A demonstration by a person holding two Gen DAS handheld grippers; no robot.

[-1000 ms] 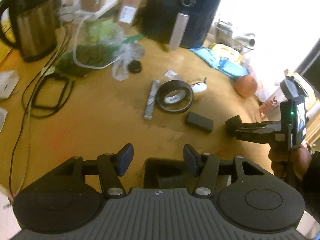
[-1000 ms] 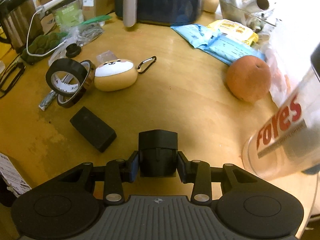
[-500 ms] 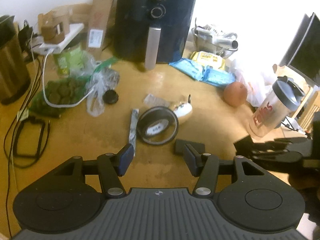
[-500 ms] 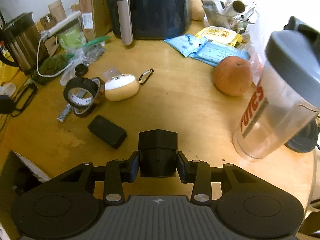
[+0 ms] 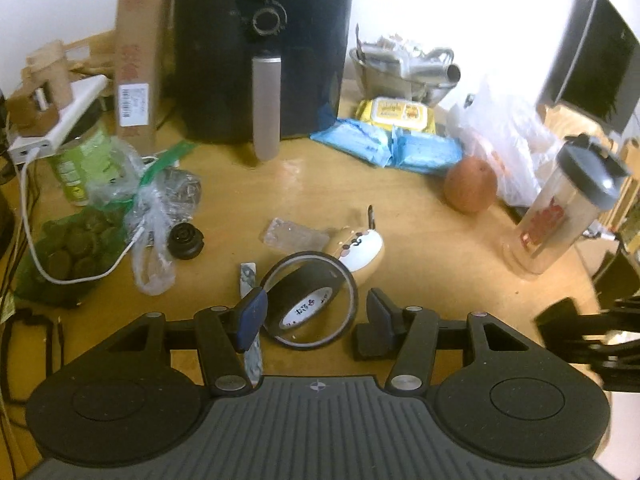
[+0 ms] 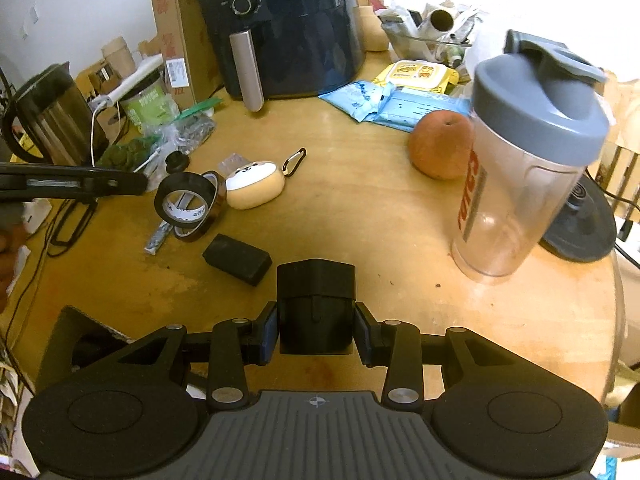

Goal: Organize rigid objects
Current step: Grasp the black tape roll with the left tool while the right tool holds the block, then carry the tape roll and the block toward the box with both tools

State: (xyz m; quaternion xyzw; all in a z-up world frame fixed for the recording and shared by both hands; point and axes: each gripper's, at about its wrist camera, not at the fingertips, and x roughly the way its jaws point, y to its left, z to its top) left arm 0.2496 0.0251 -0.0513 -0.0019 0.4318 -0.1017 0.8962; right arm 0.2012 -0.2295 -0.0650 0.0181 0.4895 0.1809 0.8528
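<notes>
— Black plastic block point(image 6: 316, 306) is sitting pinched between the pads of the right claw point(image 6: 316, 334), lifted clear of the wooden table point(image 6: 360, 216). What is the left one doing?

— The left claw point(image 5: 314, 314) is hanging spread and empty, its fingers framing the black tape roll point(image 5: 310, 300) just ahead of them. The roll is standing on edge, leaning against a wider amber ring, with the beige earbud case point(image 5: 360, 250) touching it on the far side.

— So the roll looks like the next pick?

— I am judging so. The small black box point(image 6: 236, 259) is lying just behind the claw's right finger, and the foil stick point(image 5: 250, 284) is running under its left finger.

— How should it go in?

— Probably by lowering straight, keeping both pads on the roll's flat faces, and closing slowly so it is not tipping over or dragging the case along.

— And the right claw?

— Holding its block steady, well to the right of the roll, so the two are not colliding.
</notes>
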